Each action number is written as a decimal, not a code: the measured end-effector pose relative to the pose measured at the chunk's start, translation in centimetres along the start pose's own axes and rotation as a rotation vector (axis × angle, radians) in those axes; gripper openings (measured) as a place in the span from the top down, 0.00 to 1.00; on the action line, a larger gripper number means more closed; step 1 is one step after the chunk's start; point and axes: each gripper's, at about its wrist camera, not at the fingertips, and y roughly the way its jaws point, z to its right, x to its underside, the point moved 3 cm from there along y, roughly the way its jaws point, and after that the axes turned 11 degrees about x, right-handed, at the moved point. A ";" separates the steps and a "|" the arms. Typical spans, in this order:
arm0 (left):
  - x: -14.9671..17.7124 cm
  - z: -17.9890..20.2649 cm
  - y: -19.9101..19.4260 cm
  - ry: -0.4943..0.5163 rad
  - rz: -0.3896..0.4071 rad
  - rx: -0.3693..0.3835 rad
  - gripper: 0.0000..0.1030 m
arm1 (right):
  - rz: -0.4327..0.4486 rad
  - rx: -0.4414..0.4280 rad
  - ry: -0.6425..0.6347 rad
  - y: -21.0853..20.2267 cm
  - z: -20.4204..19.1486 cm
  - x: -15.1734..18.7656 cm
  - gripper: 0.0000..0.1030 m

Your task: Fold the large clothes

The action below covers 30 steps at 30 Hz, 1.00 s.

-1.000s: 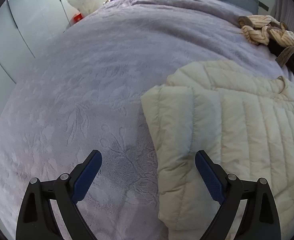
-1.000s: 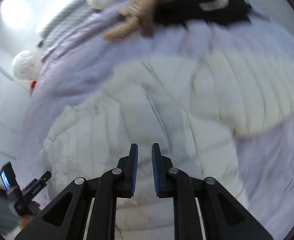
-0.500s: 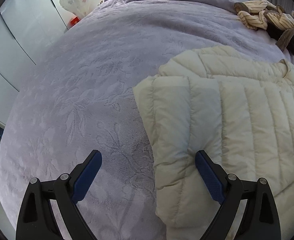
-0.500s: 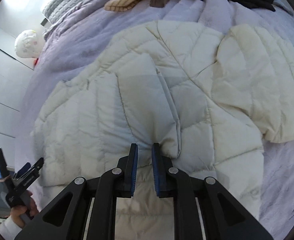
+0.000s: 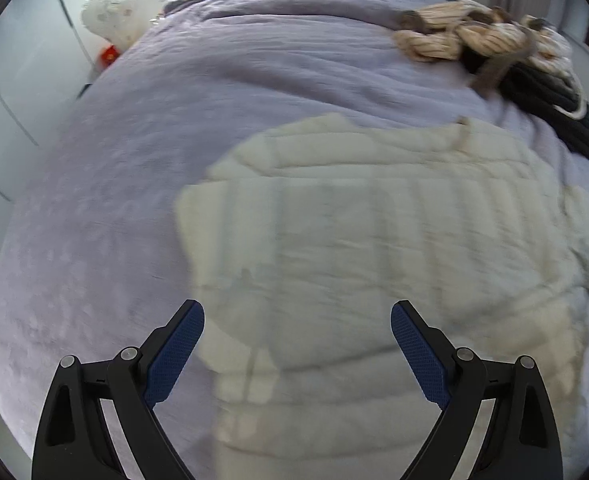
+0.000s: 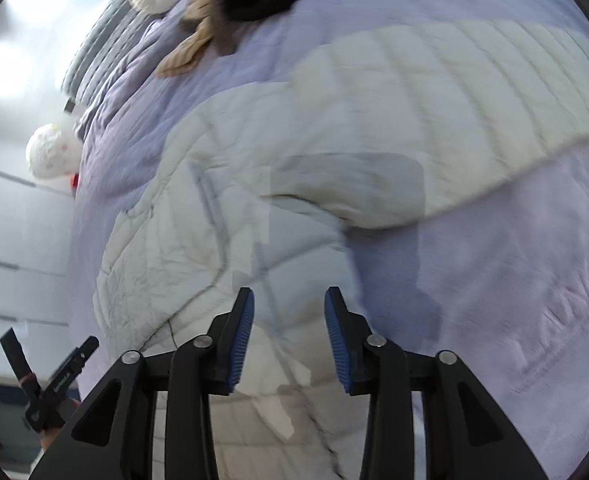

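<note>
On a purple bedspread (image 5: 94, 220), a cream puffer jacket (image 5: 374, 240) lies flat — left gripper (image 5: 297, 334) spread wide above it, right gripper (image 6: 289, 334) parted, holding nothing.

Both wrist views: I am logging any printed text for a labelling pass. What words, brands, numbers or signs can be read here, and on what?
No text can be read with certainty.
Left hand-held gripper, seen in the right wrist view: a small white marking on its black body, too small and blurred to read.
Cream puffer jacket, purple bedspread, striped garment, right hand-held gripper: no lettering visible.
</note>
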 end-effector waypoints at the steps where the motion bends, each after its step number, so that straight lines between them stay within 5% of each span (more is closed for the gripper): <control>1: 0.3 0.9 0.1 0.002 -0.009 0.015 0.07 | -0.002 -0.004 0.026 -0.2 1.0 0.0 0.48; 6: 1.6 6.9 1.0 0.036 -0.072 0.086 0.07 | -0.004 -0.022 0.128 -1.1 5.2 -0.3 0.39; 10: 2.7 11.3 1.8 0.070 -0.100 0.141 0.07 | 0.028 -0.060 0.244 -2.0 9.1 -0.7 0.20; 15: 3.5 14.6 2.7 0.090 -0.123 0.174 0.07 | 0.053 -0.087 0.340 -2.4 12.6 -1.5 0.17; 17: 3.6 15.7 2.7 0.103 -0.121 0.182 0.07 | 0.061 -0.094 0.362 -2.4 13.8 -1.9 0.00; 24: 3.4 18.3 3.5 0.115 -0.130 0.191 0.07 | 0.157 -0.072 0.439 -2.6 17.0 -4.0 0.00; 30: 3.4 19.8 4.2 0.126 -0.142 0.189 0.07 | 0.130 -0.201 0.555 -1.1 19.4 -7.2 0.00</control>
